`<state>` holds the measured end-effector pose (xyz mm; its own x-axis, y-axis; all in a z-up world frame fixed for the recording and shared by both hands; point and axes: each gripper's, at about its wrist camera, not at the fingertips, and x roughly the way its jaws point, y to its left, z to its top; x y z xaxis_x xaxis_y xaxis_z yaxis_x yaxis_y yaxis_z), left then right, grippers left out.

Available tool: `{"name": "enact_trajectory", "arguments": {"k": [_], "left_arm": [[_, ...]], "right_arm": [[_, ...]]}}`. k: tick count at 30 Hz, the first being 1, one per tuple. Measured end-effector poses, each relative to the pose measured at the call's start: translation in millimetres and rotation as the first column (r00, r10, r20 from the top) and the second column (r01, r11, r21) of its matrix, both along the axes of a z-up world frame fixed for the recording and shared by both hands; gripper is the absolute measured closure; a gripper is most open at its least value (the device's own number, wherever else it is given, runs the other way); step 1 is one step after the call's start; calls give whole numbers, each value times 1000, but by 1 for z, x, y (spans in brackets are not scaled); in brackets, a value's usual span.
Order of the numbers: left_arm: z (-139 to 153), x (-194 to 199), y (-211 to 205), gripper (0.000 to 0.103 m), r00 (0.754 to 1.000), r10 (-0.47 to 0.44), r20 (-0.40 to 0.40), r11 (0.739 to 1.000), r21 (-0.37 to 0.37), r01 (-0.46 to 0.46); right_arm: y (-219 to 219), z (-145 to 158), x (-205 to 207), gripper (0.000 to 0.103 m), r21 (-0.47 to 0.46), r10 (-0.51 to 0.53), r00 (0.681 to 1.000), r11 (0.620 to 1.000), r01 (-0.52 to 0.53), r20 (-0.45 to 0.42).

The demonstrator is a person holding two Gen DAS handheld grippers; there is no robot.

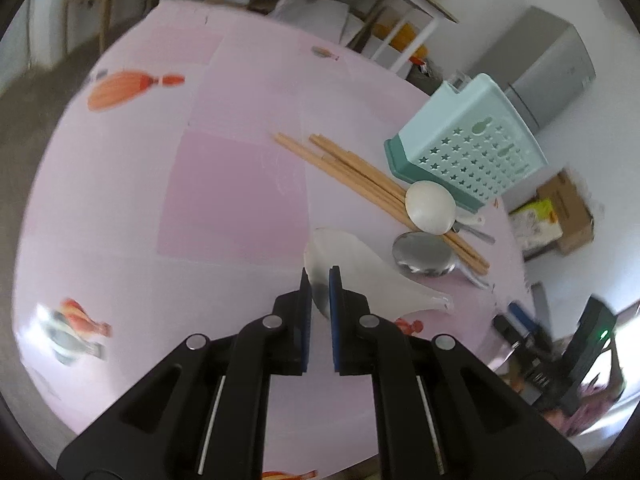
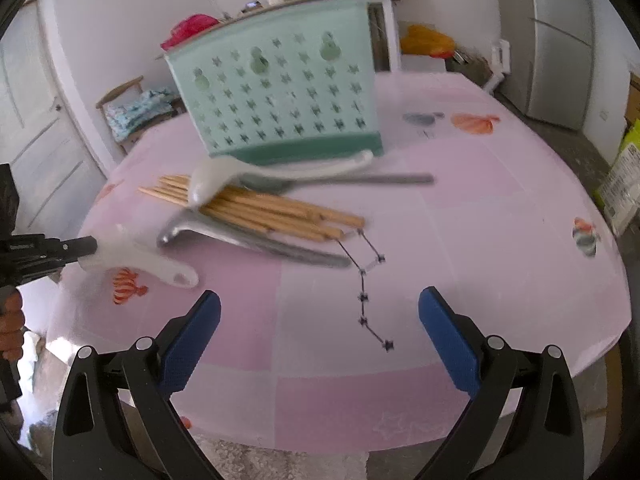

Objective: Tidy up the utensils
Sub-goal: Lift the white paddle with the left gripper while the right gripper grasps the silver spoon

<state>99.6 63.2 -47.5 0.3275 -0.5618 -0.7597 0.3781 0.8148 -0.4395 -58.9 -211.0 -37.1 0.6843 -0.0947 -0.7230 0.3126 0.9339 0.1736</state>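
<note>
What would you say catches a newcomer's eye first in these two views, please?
Probably the mint-green holder with star-shaped holes, standing at the far side of the pink table. Just in front of it lies a jumble of wooden chopsticks with a white spoon and metal spoons across them. Nearer, the left gripper is shut on a translucent white spoon, while the right gripper is wide open and empty.

The left claw (image 1: 320, 276), black-armed with blue pads, points steeply downward with its jaws nearly together, pinching the bowl of a translucent white plastic spoon (image 1: 352, 264). In the right wrist view it reaches in from the far left edge, a hand (image 2: 12, 328) gripping its handle. The right claw (image 2: 320, 312) hangs tilted downward, its blue-padded jaws spread wide, nothing between them.
</note>
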Motion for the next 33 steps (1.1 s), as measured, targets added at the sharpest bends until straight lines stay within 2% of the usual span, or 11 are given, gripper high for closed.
{"name": "enact_trajectory", "arguments": {"k": [5,7,10,15,17,18,21,24,26,29,33], "left_arm": [[7,4,17,96,999,-8,38,999,48,6],[6,6,25,96,999,9,37,998,57,-11],[5,11,41,95,998,61,27,997,52,-62],[1,18,59,95,993,120,13,992,38,-121],[0,20,61,95,991,131,6,991,29,-132],[-1,20,61,95,991,135,2,990,27,-135],[-4,23,63,95,990,141,-3,990,22,-141],[-6,24,65,95,989,151,-9,989,10,-151],[-6,24,66,96,988,155,-9,988,1,-155],[-5,23,68,96,987,159,2,987,-9,-159],[-1,21,68,96,986,168,21,986,-25,-168]], "right_arm": [[26,26,8,18,-166,151,986,977,-137,73],[43,32,15,25,-264,230,971,943,-205,67],[67,29,30,40,-403,317,948,869,-287,9],[91,12,50,57,-500,411,906,767,-403,-100],[99,5,56,63,-537,428,892,723,-435,-148],[105,-1,59,64,-566,435,883,688,-454,-179],[116,-8,65,68,-628,430,875,624,-465,-222],[124,-12,65,75,-666,427,870,577,-472,-247],[128,-16,65,83,-688,419,870,551,-472,-261],[133,-19,62,91,-724,396,882,526,-446,-256],[127,-15,63,97,-733,383,892,531,-425,-240]]}}
